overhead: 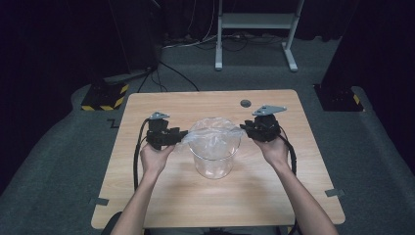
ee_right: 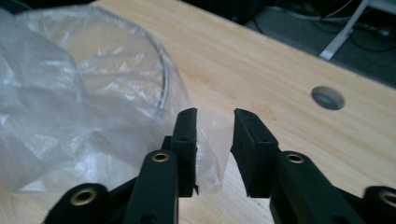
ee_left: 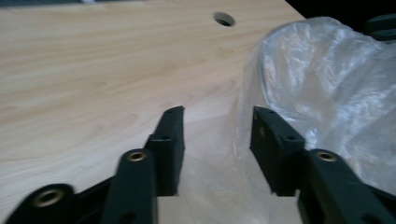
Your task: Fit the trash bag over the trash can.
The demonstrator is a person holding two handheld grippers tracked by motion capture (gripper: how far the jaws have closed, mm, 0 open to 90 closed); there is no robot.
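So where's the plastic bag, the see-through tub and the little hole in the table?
plastic bag (overhead: 211,136): high view, crinkled top.
clear tub (overhead: 213,168): high view, lower wall.
table hole (ee_right: 328,97): right gripper view, its middle.

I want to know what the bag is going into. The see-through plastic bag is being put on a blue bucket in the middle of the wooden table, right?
Not quite: the container is clear, not blue, as the high view shows. The see-through plastic bag is draped over its rim, in the middle of the wooden table.

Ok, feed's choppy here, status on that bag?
Left gripper and right gripper open. Plastic bag draped over clear container, edges between jaws, unpinched. Nothing in the way.
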